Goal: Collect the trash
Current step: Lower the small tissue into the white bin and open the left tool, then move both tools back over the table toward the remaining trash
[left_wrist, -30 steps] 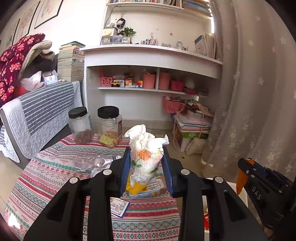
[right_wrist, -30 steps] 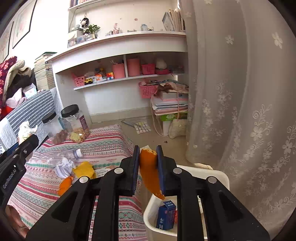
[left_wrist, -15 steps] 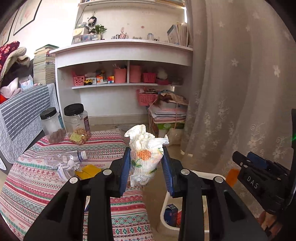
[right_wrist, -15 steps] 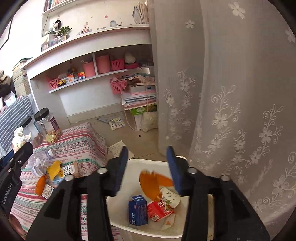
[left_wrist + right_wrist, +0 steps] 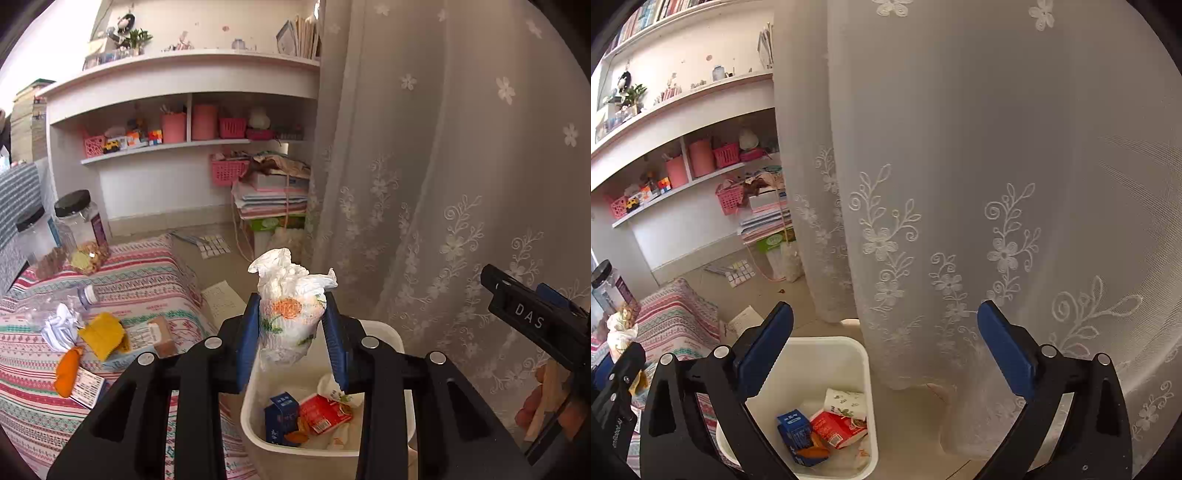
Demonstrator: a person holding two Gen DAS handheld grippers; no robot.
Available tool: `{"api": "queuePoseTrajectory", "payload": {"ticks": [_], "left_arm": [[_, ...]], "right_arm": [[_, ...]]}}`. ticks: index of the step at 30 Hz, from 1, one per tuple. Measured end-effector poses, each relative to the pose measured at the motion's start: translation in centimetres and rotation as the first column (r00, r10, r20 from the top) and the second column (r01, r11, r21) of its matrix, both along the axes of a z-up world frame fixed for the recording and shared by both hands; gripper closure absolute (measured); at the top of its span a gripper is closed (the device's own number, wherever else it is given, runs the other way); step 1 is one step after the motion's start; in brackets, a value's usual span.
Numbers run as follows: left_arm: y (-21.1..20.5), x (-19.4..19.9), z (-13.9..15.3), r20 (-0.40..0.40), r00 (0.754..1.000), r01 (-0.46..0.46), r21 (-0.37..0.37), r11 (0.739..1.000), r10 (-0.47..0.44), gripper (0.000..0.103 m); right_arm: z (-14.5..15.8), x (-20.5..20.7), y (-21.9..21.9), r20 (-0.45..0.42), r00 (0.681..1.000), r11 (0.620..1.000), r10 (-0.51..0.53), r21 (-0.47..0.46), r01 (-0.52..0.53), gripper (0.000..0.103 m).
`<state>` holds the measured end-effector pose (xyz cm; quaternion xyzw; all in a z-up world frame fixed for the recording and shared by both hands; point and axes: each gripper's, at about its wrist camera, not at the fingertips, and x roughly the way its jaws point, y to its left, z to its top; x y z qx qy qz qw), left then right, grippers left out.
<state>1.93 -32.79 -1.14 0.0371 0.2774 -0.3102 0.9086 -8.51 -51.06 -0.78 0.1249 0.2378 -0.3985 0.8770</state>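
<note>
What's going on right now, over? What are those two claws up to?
Left claw shut on crumpled tissue, above white bin. Right claw open, empty, jaws just opened; orange peel now in bin. Nothing blocking the drop.

The black arms of the left claw (image 5: 290, 334) cover the near wall of the white bin (image 5: 388, 332), at six o'clock in its own view. The blue box (image 5: 281, 412) and red packet (image 5: 325, 413) inside are half hidden, and their print is too small to read. The lower end of the crumpled tissue (image 5: 291, 314) hangs down between the blue pads. At four o'clock only a few fingers (image 5: 532, 410) of a hand show, cut off by the edge. From the right claw (image 5: 884, 347), the curtain (image 5: 960, 184) hides the room behind it, and the bench (image 5: 676, 321) is cut off at eight o'clock.
</note>
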Motion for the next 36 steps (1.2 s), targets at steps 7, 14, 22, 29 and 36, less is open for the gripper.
{"api": "queuePoseTrajectory", "payload": {"ticks": [7, 14, 22, 29, 36], "left_arm": [[-1.2, 0.6, -1.6, -0.072, 0.997, 0.037, 0.005, 0.999, -0.037, 0.046], [0.9, 1.0, -0.8, -0.009, 0.995, -0.098, 0.047, 0.994, 0.099, 0.029], [5.6, 2.5, 0.4, 0.028, 0.965, -0.264, 0.100, 0.959, 0.262, 0.023], [10.8, 4.7, -0.8, -0.003, 0.932, -0.358, 0.157, 0.920, 0.363, 0.021], [16.2, 6.2, -0.4, -0.006, 0.898, -0.433, 0.149, 0.889, 0.439, 0.021]], "right_arm": [[-0.3, 0.3, 0.3, -0.019, 1.000, 1.000, -0.001, -0.012, 0.001, 0.007], [-0.1, 1.8, 2.5, -0.038, 0.999, 0.999, 0.036, -0.036, -0.037, 0.007], [-0.4, 5.5, 7.4, -0.068, 0.989, 0.989, 0.134, -0.051, -0.138, 0.007], [-1.2, 9.3, 12.4, -0.116, 0.967, 0.972, 0.226, -0.038, -0.231, 0.007], [-1.5, 11.9, 17.5, -0.124, 0.944, 0.949, 0.305, -0.043, -0.312, 0.007]]}}
